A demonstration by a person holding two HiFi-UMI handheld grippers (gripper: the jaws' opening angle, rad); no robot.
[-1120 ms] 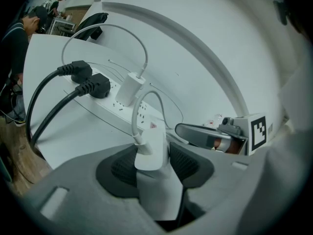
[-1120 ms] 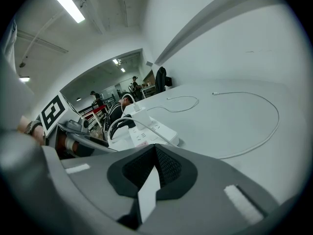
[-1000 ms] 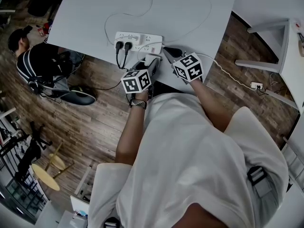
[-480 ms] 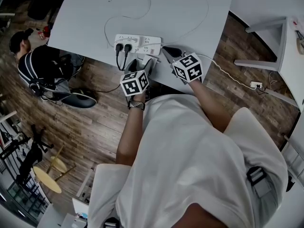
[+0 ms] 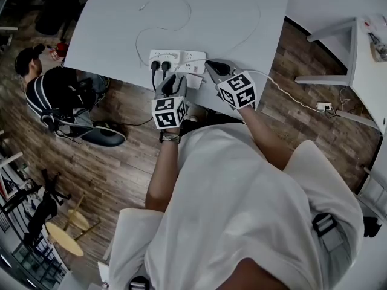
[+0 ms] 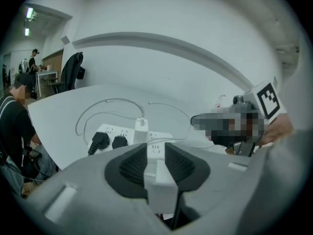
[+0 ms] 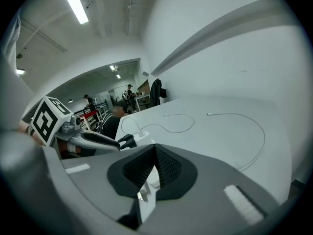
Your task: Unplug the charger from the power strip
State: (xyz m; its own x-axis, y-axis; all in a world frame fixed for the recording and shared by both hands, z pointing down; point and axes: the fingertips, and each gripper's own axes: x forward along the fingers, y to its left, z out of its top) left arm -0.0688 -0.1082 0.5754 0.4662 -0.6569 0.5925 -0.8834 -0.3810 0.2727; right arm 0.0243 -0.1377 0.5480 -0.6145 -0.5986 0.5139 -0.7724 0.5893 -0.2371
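Observation:
A white power strip [image 5: 188, 55] lies near the front edge of the white table [image 5: 109, 29]. A white charger [image 6: 141, 129] stands plugged into it, with its thin cable [image 5: 158, 18] looping away behind. My left gripper [image 5: 173, 79] hovers just short of the strip and points at it. Its jaws stand apart and are closing, and only strip and table show through the gap [image 6: 156, 153]. My right gripper [image 5: 213, 65] hangs by the strip's right end. Its fingertips meet [image 7: 155, 150].
Two black plugs [image 5: 159, 66] sit in the strip's left sockets, with cords dropping over the table edge. A second loose white cable [image 5: 257, 23] curves across the table. The strip's cord runs right to a floor socket [image 5: 325, 107]. A person [image 5: 54, 83] sits at the left.
My left gripper has rolled and its tips have swung from pointing up-right to straight at the strip. My right gripper has stayed by the strip's right end.

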